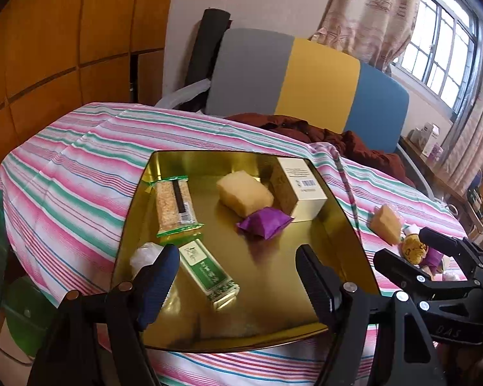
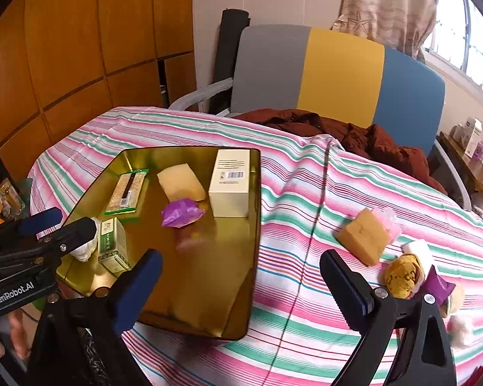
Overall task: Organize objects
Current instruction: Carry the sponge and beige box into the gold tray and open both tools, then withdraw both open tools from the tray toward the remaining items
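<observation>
Here, left gripper [image 1: 238,270] spread wide over the near end of the shiny gold metal tray [image 1: 273,315], nothing between the fingers. Just ahead of its left finger [image 1: 159,276]: a green-and-white rectangular box [image 1: 209,271], with a crumpled white wrapper [image 1: 145,254] touching that fingertip. Further ahead: a green-edged grain bar packet [image 1: 174,206], a pale yellow sponge block [image 1: 243,194], a purple foil pouch [image 1: 262,223], a cream carton with barcode [image 1: 302,189]. Right gripper [image 2: 241,283] likewise wide open and empty, above the striped pink-green tablecloth [image 2: 306,193]. Beyond its right finger [image 2: 347,286]: a tan cardboard-coloured block [image 2: 364,239] and a brown-yellow round plush [image 2: 402,276], off the tray.
</observation>
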Demonstrator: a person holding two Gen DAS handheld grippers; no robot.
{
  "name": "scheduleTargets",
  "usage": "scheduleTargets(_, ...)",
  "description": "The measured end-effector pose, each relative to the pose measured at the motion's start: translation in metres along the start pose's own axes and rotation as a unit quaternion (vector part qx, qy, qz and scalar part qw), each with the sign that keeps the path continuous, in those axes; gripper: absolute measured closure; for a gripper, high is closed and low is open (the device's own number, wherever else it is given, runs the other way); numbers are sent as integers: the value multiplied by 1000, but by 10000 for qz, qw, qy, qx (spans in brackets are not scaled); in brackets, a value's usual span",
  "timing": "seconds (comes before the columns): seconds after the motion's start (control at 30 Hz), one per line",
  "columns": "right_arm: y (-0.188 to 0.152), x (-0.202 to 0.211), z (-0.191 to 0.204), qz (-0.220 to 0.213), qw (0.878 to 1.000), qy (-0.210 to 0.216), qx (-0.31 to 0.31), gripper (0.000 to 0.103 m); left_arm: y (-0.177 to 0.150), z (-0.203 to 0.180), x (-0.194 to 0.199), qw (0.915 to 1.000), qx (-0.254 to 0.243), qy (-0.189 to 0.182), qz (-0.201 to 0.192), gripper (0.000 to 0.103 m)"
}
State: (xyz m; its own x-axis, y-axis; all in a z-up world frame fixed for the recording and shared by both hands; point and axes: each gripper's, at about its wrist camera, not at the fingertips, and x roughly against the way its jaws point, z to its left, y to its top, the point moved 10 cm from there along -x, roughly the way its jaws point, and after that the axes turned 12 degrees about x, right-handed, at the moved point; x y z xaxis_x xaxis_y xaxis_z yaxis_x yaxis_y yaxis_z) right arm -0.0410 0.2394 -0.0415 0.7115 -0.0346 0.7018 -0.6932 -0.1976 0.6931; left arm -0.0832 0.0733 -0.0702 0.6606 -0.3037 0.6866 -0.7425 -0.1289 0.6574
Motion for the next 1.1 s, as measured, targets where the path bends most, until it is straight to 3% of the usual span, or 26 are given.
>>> scheduleTargets(0.3, -14, -2, -24, 109, 9997, -133, -167, 4, -8, -18, -1, 9994, -314, -107, 86, 27)
scheduleTargets(0.5, -25, -5, -59, 259, 9988, -232, -356, 3, -9, -33, -1, 9988, -380, -303, 110, 27)
scheduleTargets(0.6, -32, -4, -92, 340, 9972, -308, -585, 3, -11, -39, -3, 9982, -405, -394, 222, 27)
scheduleTargets(0.8, -55, 6, -193, 513, 9882, -1014, -1027, 2, -18, -66, -4, 9942, -766, -654, 385, 28)
scheduleTargets(0.97, -89, 9, -278, 600, 9708, -1624, -1660, 2, -27, -101, -3, 9878, -1185, -910, 429, 28)
scheduleTargets(1.1, -115, 5, -312, 558, 9560, -1614, -2387, 2, -31, -124, -11, 9853, -1267, -991, 578, 28)
